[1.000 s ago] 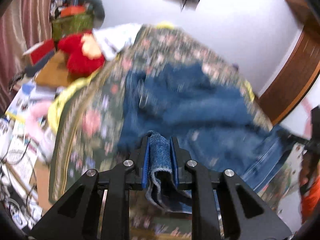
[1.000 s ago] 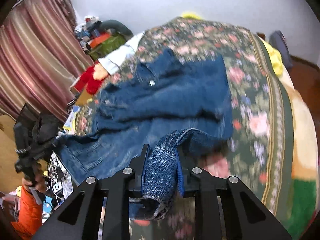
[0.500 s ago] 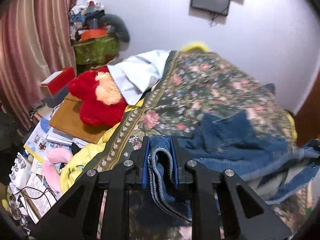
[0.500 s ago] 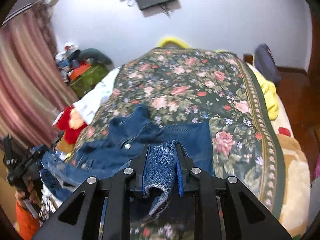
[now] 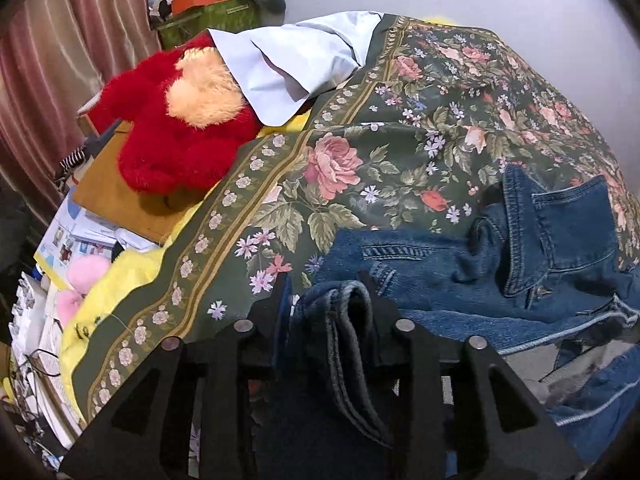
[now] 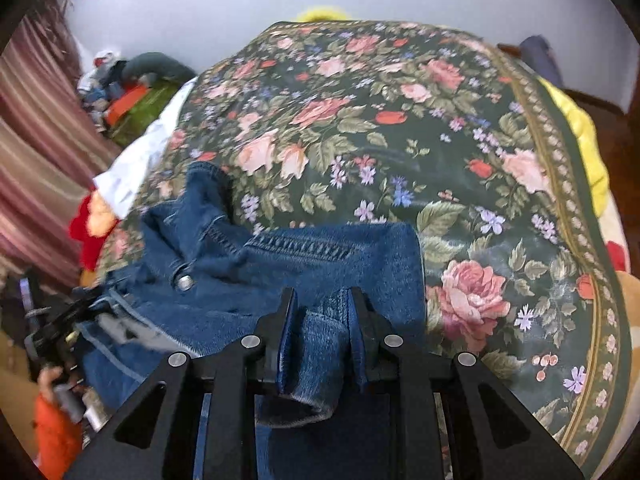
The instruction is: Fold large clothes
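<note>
Left wrist: our left tool (image 5: 326, 300) pinches a hem of the blue denim jacket (image 5: 500, 272), which sprawls crumpled on the floral green bedspread (image 5: 380, 140). Right wrist: our right tool (image 6: 322, 312) clamps another edge; folding looks barely begun.

My left gripper (image 5: 326, 300) and right gripper (image 6: 322, 312) each pinch a fold of the jacket (image 6: 320, 252), which lies on the near bedspread (image 6: 400, 140). A plush toy (image 5: 180, 136) sits off its left edge.

Black left tongs (image 5: 325, 296), silver screws, blue-lined fingers; matching right tongs (image 6: 322, 312)
</note>
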`<action>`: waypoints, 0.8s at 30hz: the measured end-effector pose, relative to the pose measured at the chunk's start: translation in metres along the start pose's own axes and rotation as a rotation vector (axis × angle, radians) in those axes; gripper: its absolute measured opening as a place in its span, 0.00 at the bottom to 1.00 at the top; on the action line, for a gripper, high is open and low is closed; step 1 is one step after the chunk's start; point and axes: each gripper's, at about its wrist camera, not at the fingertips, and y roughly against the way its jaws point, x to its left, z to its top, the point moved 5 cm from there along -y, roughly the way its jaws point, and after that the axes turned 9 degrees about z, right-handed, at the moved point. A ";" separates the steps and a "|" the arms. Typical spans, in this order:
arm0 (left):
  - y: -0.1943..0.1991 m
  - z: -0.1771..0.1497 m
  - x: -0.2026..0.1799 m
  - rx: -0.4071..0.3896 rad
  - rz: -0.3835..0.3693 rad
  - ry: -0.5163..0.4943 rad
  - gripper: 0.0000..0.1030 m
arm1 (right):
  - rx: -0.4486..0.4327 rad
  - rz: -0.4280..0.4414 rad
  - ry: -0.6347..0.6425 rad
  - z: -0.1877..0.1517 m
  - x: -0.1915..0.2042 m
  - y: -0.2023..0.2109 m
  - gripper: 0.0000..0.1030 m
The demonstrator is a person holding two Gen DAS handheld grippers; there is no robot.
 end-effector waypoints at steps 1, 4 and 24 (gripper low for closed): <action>0.002 0.000 -0.001 -0.005 0.009 -0.018 0.35 | -0.002 0.005 -0.009 -0.001 -0.002 0.007 0.20; 0.010 0.002 -0.005 -0.032 0.050 -0.098 0.41 | -0.060 -0.170 0.006 0.003 -0.014 0.044 0.20; 0.163 -0.065 -0.044 -0.165 -0.161 -0.322 0.87 | 0.030 -0.084 0.291 -0.091 0.083 0.112 0.20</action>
